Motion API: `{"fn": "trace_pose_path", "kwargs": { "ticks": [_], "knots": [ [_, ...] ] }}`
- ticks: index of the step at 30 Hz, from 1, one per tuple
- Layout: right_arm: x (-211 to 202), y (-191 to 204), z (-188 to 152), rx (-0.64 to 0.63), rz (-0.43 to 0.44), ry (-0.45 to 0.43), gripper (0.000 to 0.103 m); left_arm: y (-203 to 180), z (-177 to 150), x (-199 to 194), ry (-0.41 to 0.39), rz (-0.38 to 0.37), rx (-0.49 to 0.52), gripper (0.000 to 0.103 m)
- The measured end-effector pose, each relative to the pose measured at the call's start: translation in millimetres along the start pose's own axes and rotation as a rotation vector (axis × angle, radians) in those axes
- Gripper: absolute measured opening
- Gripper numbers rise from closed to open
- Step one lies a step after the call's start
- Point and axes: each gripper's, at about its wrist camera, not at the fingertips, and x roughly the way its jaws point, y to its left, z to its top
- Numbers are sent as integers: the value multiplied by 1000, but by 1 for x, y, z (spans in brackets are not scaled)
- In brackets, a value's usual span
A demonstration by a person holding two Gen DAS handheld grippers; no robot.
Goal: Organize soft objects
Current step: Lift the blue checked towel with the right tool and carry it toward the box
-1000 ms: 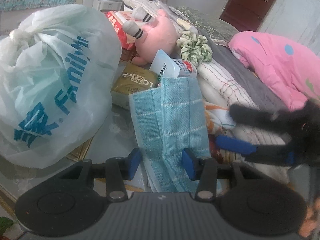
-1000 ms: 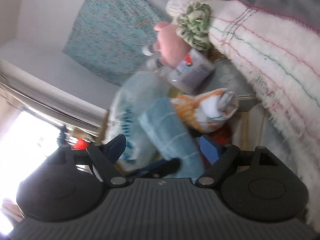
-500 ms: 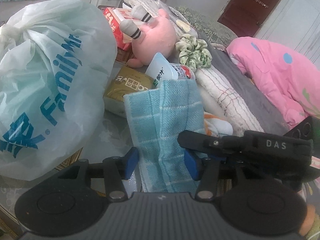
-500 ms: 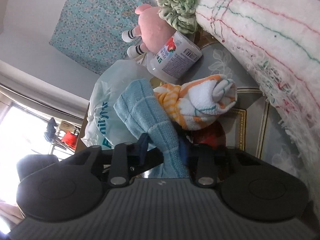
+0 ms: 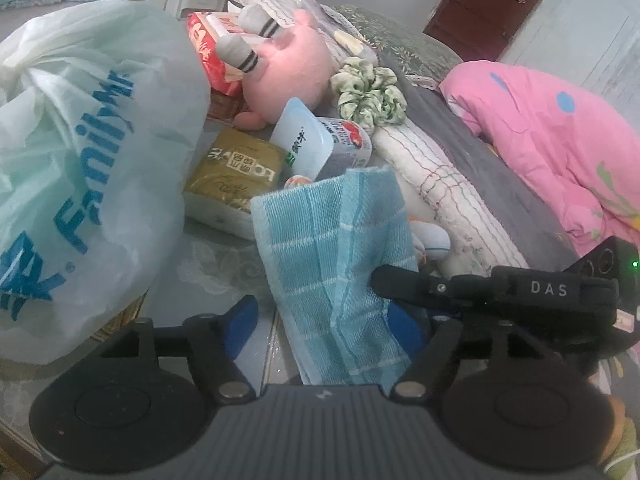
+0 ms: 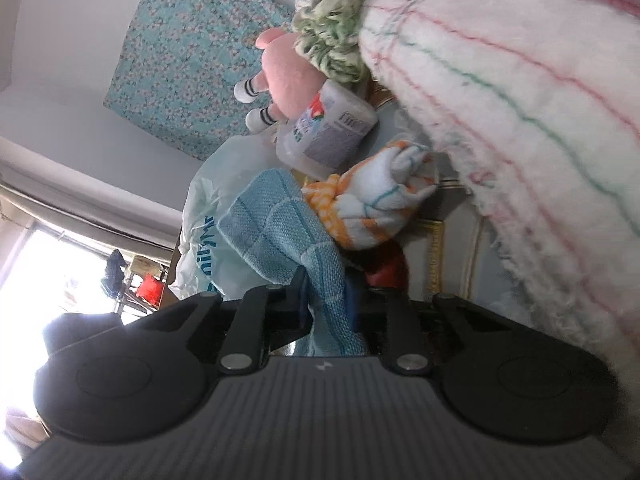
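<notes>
Blue towel [image 5: 336, 264] hangs above the cluttered bench [image 5: 224, 264], long axis running near-to-far in the left wrist view, free far edge pointing toward the milk bottle [image 5: 320, 144] and pink plush [image 5: 288, 68].

Right gripper [image 6: 326, 300]: jaws clamped together on the towel's near right edge, cloth bunched between them. Left gripper [image 5: 324, 320]: jaws spread wide, the towel lying between them and against the right pad, not pinched.

Risks, as I read it:
- single-side grip, so the towel likely droops and twists off axis, fold goes crooked
- pinch sits close to the hem; a tug could slip it out
- free end may drag over the orange-white cloth [image 6: 372, 200] under it, or nudge the bottle
- plastic bag [image 5: 80, 148] sits just left; a swing that way could snag it
</notes>
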Motion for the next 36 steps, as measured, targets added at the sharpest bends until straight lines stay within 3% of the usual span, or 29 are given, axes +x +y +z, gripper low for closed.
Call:
{"fn": "trace_pose_path", "kwargs": {
  "ticks": [8, 13, 20, 22, 28, 36],
  "knots": [
    [4, -1, 7, -6, 15, 3, 16, 5, 4, 3, -11, -44, -5, 72],
    [5, -1, 8, -17, 25, 22, 16, 14, 2, 3, 8, -166, -52, 73],
    [6, -2, 8, -15, 40, 32, 16, 2, -1, 3, 0, -134, -4, 72],
    [8, -1, 7, -17, 45, 36, 17, -1, -3, 4, -3, -118, 10, 60],
    [7, 7, 2, -42, 39, 40, 19, -6, -5, -2, -8, -125, 11, 45],
    [-6, 35, -7, -83, 70, 29, 19, -14, -11, -38, -56, -116, 18, 43]
  ]
}}
